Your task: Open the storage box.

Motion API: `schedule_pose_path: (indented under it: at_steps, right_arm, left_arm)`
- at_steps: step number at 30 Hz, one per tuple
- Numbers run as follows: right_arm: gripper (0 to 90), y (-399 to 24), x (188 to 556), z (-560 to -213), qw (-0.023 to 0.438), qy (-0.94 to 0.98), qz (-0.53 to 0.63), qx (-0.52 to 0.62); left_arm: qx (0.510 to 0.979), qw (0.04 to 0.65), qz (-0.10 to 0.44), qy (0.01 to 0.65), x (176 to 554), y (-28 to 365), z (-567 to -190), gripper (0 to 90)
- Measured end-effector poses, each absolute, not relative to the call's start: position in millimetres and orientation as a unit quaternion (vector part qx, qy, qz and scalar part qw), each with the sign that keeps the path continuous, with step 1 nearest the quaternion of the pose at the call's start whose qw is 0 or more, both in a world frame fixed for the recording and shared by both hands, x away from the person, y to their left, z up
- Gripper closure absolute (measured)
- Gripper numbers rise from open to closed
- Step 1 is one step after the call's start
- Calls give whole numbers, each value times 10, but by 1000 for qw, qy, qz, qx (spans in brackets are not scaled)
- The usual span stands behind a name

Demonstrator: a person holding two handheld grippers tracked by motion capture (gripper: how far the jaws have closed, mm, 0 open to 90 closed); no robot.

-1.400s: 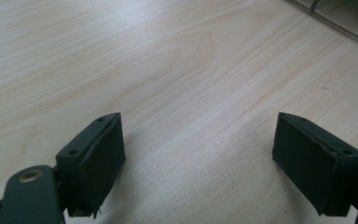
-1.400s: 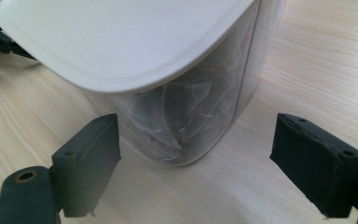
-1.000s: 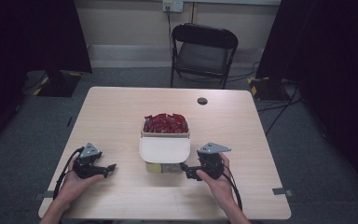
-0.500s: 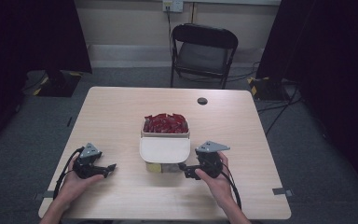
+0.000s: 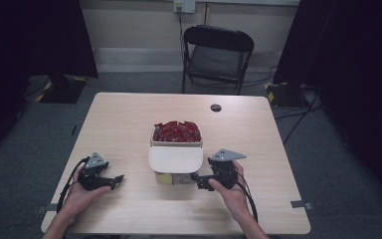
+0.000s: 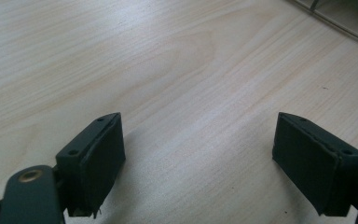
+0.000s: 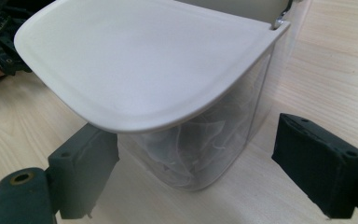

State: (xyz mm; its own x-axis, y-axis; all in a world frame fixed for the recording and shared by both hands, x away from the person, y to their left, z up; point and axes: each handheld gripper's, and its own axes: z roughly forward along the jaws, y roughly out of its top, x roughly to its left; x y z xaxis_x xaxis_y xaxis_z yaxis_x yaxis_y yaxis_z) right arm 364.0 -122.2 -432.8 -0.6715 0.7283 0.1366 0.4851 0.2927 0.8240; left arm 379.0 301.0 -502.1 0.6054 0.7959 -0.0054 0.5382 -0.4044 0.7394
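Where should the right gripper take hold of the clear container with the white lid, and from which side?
Probably the clear wall of the container below the overhanging white lid, coming in level from the container's right, where the right gripper already points with jaws open. The lid is broad and flat and juts out past the wall, so it looks harder to grip. The wall's curved corner already sits between the open jaws.

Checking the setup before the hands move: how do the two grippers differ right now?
The right gripper sits close beside the clear lidded container, its jaws facing the clear wall under the white lid. The left gripper is farther off, its jaws over bare table. Both are open, hold nothing and point inward.
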Motion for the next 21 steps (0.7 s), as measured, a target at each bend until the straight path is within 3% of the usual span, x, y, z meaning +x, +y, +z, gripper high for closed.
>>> schedule_pose_path:
  at_steps: [21]
  right_arm:
    - [136,-1211,3666,-4235,130,785,470,382]
  left_arm:
    - [819,363,177,408,3789,3009,-5021,163]
